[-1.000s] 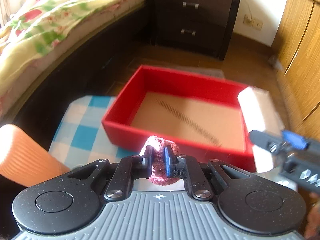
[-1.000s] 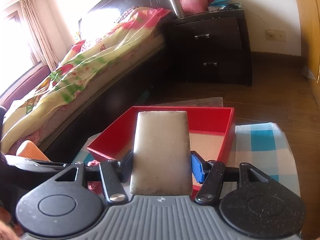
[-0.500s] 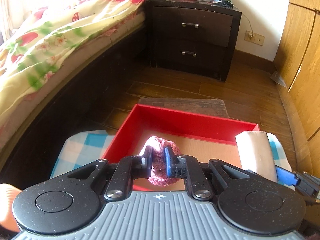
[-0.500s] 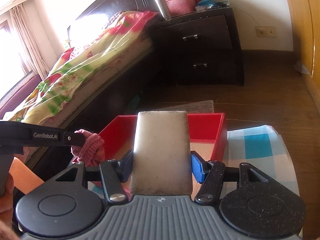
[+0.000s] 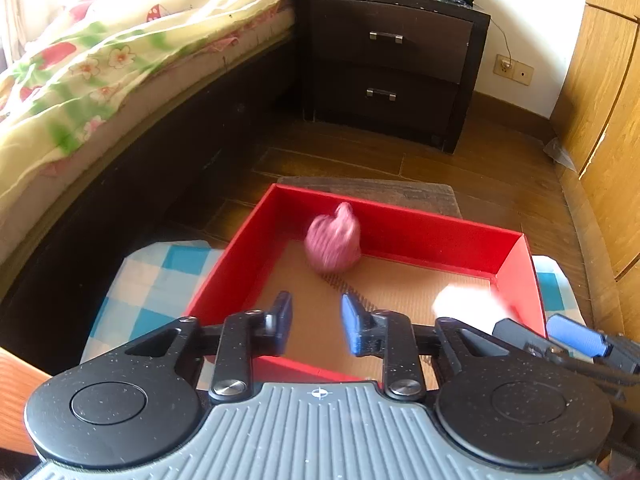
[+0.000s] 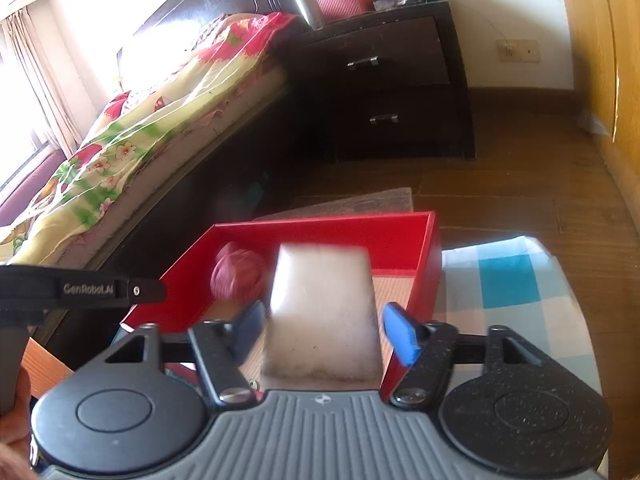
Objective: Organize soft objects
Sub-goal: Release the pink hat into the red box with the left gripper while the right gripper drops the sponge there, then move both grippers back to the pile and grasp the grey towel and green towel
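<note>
A red box (image 5: pixel 400 220) with a brown cardboard floor stands in front of both grippers. A pink knitted ball (image 5: pixel 332 244) is blurred inside it near the far wall, free of my left gripper (image 5: pixel 318 312), whose jaws are opening with nothing between them. In the right wrist view the same ball (image 6: pixel 236 276) shows in the box's (image 6: pixel 360 236) left part. A white sponge block (image 6: pixel 324 308), blurred, sits between the opening jaws of my right gripper (image 6: pixel 324 322), with a gap at each pad. The sponge (image 5: pixel 468 300) hangs over the box's right side.
The box rests on a blue-and-white checked cloth (image 6: pixel 504 280). A bed with a flowered cover (image 5: pixel 100 64) runs along the left, and a dark nightstand (image 5: pixel 384 68) stands behind. Wooden cupboard doors (image 5: pixel 608 120) line the right. A mat (image 5: pixel 372 192) lies on the floor beyond the box.
The left jaws opened and the pink ball dropped away from them into the box. The right jaws widened off the white sponge, which now looks blurred and lower.
</note>
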Demonstrator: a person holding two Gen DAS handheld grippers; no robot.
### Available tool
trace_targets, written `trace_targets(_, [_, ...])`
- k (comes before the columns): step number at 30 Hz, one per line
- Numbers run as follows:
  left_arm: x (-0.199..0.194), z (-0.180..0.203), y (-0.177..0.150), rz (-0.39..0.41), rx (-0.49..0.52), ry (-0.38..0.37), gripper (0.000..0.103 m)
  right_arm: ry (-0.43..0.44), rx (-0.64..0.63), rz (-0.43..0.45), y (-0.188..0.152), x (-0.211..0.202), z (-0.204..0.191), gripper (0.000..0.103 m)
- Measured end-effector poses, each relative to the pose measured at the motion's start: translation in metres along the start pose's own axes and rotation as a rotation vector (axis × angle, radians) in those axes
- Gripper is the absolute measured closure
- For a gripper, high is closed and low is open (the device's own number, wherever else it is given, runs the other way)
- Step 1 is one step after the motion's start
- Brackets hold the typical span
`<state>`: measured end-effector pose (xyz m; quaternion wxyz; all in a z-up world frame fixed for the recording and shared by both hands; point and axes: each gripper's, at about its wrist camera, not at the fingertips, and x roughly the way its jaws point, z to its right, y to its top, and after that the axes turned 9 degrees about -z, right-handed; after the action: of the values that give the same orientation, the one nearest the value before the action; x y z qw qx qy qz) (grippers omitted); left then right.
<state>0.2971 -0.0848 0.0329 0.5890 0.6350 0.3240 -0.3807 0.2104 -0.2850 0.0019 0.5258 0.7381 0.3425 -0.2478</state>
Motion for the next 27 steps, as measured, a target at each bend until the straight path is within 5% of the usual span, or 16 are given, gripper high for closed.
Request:
trace_targets(9, [-0.017,-0.009,-0.024,-0.013,-0.027,-0.069,0.053,-0.002,-0.018,-0.017,-0.005,-0.011,-0.007,0.054])
trace_targets(27, [-0.054,-0.036,-0.125,0.004,-0.108,-0.229,0.046,-0.01,-0.054,-0.102,-0.073,-0.057,-0.017,0.052])
